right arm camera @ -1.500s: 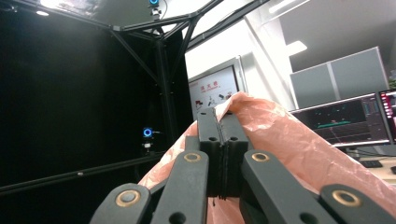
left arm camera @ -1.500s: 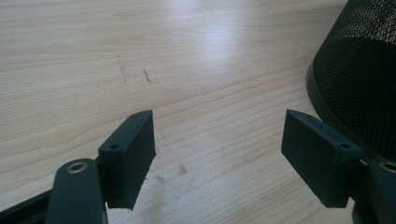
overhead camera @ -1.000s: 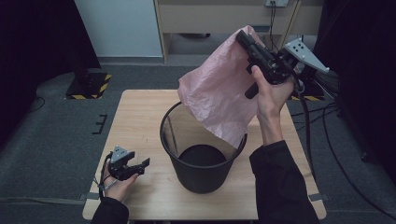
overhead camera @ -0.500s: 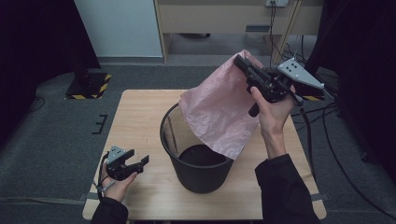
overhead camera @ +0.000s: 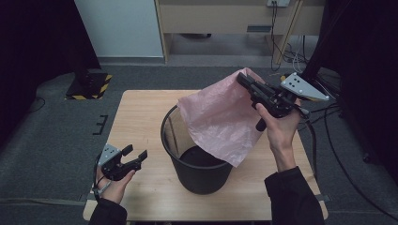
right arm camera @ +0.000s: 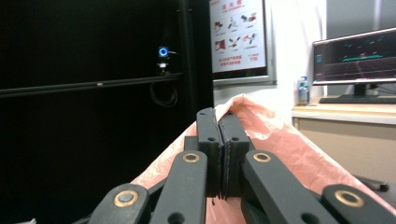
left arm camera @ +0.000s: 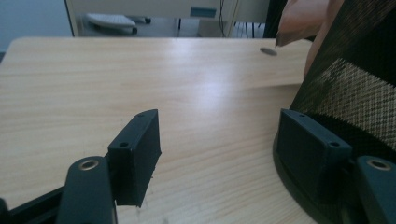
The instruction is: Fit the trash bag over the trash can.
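The pink bag (overhead camera: 224,123) hides the black bin's (overhead camera: 199,168) two-o'clock rim on the wooden table (overhead camera: 141,117). Right gripper (overhead camera: 244,78) pinches its top; left gripper (overhead camera: 134,153), jaws apart but just narrowing, holds nothing at eight o'clock.

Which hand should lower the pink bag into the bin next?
Right. The right gripper is shut on the pink bag, which hangs over the black bin. The left gripper is open and empty beside the bin.
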The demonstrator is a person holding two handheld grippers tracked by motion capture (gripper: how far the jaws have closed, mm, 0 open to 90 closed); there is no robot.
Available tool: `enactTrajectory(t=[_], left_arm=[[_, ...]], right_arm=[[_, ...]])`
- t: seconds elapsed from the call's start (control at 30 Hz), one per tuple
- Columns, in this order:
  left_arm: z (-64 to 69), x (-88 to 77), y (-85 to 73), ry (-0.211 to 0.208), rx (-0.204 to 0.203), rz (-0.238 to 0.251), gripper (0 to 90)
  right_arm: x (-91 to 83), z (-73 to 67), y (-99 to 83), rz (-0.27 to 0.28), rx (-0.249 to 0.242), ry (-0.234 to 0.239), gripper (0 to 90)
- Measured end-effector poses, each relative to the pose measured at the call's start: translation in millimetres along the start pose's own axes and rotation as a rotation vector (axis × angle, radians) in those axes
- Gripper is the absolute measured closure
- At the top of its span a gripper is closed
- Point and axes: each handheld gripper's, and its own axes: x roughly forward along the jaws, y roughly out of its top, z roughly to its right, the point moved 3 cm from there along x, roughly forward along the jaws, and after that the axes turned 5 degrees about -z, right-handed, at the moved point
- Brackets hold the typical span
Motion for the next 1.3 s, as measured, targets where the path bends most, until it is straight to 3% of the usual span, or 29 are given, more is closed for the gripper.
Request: enactTrajectory(t=[0.37, 0.63, 0.87, 1.13, 1.3], left_arm=[[18.0, -21.0, 26.5, -0.051, -0.003, 0.108, 32.9], [45.9, -52.6, 66.9, -0.096, 0.014, 0.225, 34.2], [70.8, -60.6, 89.1, -0.149, 0.049, 0.262, 35.1], [107.0, -56.4, 113.5, -0.21, 0.088, 0.278, 36.6], [120.6, -54.2, 127.9, -0.223, 0.104, 0.287, 37.4]], right_arm=[[-16.5, -7.5, -4.0, -0.087, -0.052, 0.053, 88.4], [-17.2, -28.1, -18.6, -0.132, -0.071, 0.104, 88.4], [-14.7, -39.1, -27.4, -0.161, -0.076, 0.127, 87.9], [-9.4, -52.0, -39.1, -0.172, -0.087, 0.143, 87.4], [-7.3, -57.1, -44.7, -0.17, -0.101, 0.147, 87.4]])
